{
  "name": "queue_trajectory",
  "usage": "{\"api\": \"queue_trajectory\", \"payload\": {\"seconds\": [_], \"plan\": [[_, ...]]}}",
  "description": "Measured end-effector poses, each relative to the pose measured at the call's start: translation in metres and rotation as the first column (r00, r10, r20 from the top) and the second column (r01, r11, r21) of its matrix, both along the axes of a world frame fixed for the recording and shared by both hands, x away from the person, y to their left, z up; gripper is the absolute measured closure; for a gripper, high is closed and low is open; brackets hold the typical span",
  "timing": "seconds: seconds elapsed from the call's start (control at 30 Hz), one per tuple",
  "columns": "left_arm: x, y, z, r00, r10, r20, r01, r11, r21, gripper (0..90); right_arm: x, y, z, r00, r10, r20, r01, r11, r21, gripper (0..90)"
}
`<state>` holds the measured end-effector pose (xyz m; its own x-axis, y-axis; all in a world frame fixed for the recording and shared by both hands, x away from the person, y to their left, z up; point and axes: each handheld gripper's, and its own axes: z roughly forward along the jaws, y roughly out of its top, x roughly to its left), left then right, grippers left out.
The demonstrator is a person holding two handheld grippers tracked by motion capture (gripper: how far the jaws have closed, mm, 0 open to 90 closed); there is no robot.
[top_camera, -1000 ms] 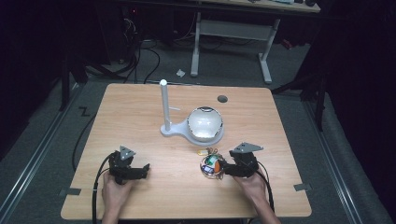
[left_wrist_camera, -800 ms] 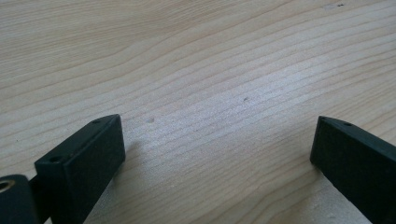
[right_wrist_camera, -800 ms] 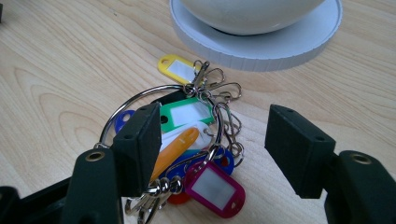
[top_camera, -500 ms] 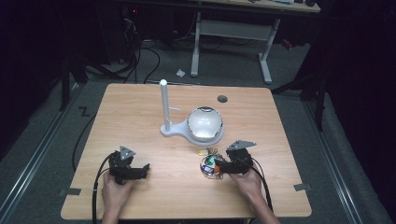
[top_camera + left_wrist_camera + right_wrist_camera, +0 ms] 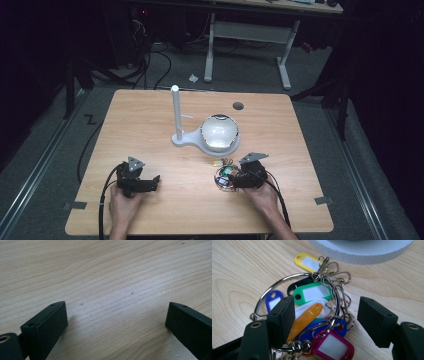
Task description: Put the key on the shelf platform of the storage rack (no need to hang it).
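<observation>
Keys and coloured tags on a large metal ring (image 5: 294,312) lie flat on the wooden table (image 5: 150,130), directly under my right gripper (image 5: 325,315). In the right gripper view I see its jaws standing wide apart and not pressing on anything; they have just been opening. The bundle sits between and beneath them: an orange tag (image 5: 305,317) lies beside the left jaw, a pink tag (image 5: 333,346) sits nearest the camera, a green tag (image 5: 312,293) lies in the middle, and a yellow tag (image 5: 308,262) lies at the far side with a cluster of small clips (image 5: 337,277). In the high view, I see the key ring near the table's front edge, right of centre.

My left gripper (image 5: 135,180) rests low over bare wood at the front left, well apart from the ring. Its jaws also stand apart, with nothing between them.

Farther back, near the table's centre, I see a white stand (image 5: 187,139) with an upright post (image 5: 176,111) and a white bowl (image 5: 219,132) on its base. A small dark hole (image 5: 238,106) lies beyond it.
</observation>
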<state>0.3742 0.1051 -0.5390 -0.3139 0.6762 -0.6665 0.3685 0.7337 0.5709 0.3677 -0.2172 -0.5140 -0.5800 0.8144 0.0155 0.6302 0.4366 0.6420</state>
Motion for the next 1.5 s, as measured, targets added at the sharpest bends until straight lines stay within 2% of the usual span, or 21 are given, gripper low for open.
{"api": "queue_trajectory", "payload": {"seconds": [0.13,0.33,0.4,0.43,0.5,0.53,0.7,0.93,1.13,1.27,1.5], "plan": [[0.0,0.0,0.0,1.0,-0.001,0.001,0.001,1.0,0.002,4.7,0.001,0.0,-0.004,0.9997,0.001,-0.025,-0.001,1.0,0.009,37.4],[0.0,0.0,0.0,1.0,-0.001,0.002,0.001,1.0,0.002,4.8,0.001,0.0,-0.004,0.9998,0.019,-0.008,-0.019,0.9998,-0.001,55.5],[0.0,0.0,0.0,1.0,-0.002,0.002,0.002,1.0,0.003,4.8,0.002,-0.001,-0.005,0.9996,0.027,-0.003,-0.027,0.9996,0.005,61.4],[0.0,0.0,0.0,1.0,-0.002,0.002,0.002,1.0,0.003,4.8,0.002,-0.002,-0.005,0.9995,0.032,0.0,-0.032,0.9994,0.01,68.1],[0.0,0.0,0.0,1.0,-0.002,0.002,0.002,1.0,0.003,4.8,0.003,-0.003,-0.005,0.9994,0.034,0.003,-0.034,0.9993,0.012,70.3],[0.0,0.0,0.0,1.0,-0.001,0.002,0.001,1.0,0.002,4.8,0.003,-0.004,-0.005,0.9995,0.032,-0.002,-0.032,0.9993,0.019,74.4],[0.0,0.0,0.0,1.0,-0.001,0.002,0.001,1.0,0.002,4.9,0.004,-0.004,-0.005,0.9995,0.031,-0.002,-0.03,0.9993,0.023,76.9],[0.0,0.0,0.0,1.0,-0.001,0.002,0.001,1.0,0.002,4.9,0.004,-0.007,-0.001,0.9991,0.038,0.02,-0.039,0.9978,0.053,80.6],[0.0,0.0,0.0,1.0,0.0,0.002,0.0,1.0,0.001,4.9,0.003,-0.008,0.001,0.9984,0.048,0.032,-0.05,0.9971,0.058,81.0],[0.0,0.0,0.0,1.0,-0.001,0.002,0.001,1.0,0.002,4.9,0.001,-0.011,0.007,0.9969,0.051,0.061,-0.056,0.9947,0.086,81.5],[0.0,0.0,0.0,1.0,0.0,0.002,0.0,1.0,0.001,4.9,-0.001,-0.018,0.021,0.9957,0.054,0.075,-0.063,0.9903,0.123,82.2]]}}
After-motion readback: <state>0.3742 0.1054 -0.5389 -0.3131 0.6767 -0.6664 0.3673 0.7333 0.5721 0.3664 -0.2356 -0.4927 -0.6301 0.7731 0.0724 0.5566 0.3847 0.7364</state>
